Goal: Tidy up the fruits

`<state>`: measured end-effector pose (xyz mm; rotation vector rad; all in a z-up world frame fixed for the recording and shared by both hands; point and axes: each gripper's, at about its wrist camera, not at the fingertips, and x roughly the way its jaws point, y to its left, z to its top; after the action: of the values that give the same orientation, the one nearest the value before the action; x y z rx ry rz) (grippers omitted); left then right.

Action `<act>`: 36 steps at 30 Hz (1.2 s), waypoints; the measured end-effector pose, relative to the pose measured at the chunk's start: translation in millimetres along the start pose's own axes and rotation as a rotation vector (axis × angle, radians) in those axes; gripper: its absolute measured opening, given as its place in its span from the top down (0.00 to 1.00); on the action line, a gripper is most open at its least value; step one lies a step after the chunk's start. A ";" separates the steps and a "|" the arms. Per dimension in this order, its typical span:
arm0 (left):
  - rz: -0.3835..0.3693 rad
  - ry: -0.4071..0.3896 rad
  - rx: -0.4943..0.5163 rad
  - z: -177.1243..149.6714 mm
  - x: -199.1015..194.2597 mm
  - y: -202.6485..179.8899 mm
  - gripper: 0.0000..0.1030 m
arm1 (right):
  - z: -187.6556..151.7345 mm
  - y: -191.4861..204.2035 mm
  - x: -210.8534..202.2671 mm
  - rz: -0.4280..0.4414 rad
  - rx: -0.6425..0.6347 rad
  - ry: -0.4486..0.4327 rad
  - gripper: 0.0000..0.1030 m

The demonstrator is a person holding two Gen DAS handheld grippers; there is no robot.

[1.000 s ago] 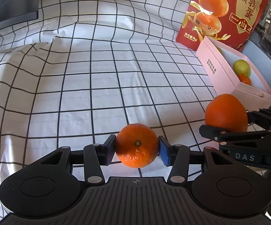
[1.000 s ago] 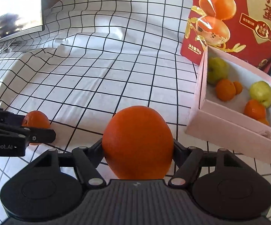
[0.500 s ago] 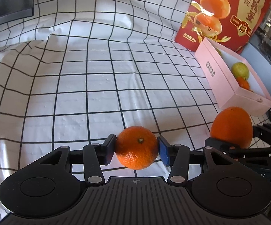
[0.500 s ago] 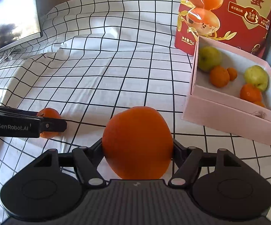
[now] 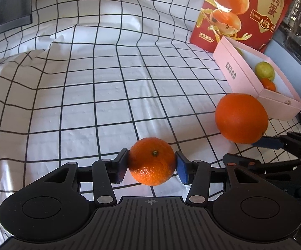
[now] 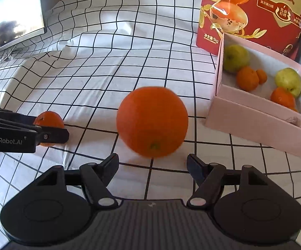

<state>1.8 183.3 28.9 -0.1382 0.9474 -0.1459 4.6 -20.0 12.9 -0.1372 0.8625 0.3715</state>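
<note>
My left gripper (image 5: 152, 167) is shut on a small mandarin (image 5: 152, 163), held just above the checked cloth; the mandarin also shows in the right wrist view (image 6: 49, 120). My right gripper (image 6: 152, 162) is open, and a large orange (image 6: 152, 121) sits blurred just ahead of its fingertips, free of them; the orange also shows in the left wrist view (image 5: 241, 118). A pink box (image 6: 254, 120) at the right holds green apples (image 6: 235, 58) and several small oranges (image 6: 247, 78). The box also shows in the left wrist view (image 5: 240, 73).
A red egg-product bag (image 6: 254, 10) stands behind the pink box. A white cloth with black grid lines (image 5: 108, 83) covers the table, with folds at the back left. A dark screen (image 6: 11, 14) stands at the far left.
My right gripper has opened and let go of the large orange, which now lies ahead of its fingertips. My left gripper still holds the mandarin.
</note>
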 end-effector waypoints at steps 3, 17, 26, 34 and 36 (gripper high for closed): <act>0.000 0.001 -0.014 0.5 -0.4 0.8 0.48 | -1.2 2.4 -2.0 0.015 -0.004 -0.004 0.29; 0.010 -0.010 -0.007 -5.0 -3.3 -1.2 0.49 | 8.4 -2.3 -8.9 -0.052 -0.044 -0.076 0.18; 0.020 0.011 0.008 -2.2 -2.5 -3.1 0.48 | 30.0 6.4 27.0 -0.073 -0.116 -0.049 0.18; 0.023 -0.001 0.016 -4.2 -1.9 -2.4 0.49 | 32.9 6.9 23.0 -0.042 -0.110 -0.041 0.31; 0.029 -0.013 0.018 -5.9 -2.4 -3.4 0.49 | 29.5 1.3 17.8 -0.036 -0.082 -0.031 0.31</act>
<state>-4.6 180.1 28.0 -0.1085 0.9348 -0.1272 35.7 -6.3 18.4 -0.2222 0.8138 0.3748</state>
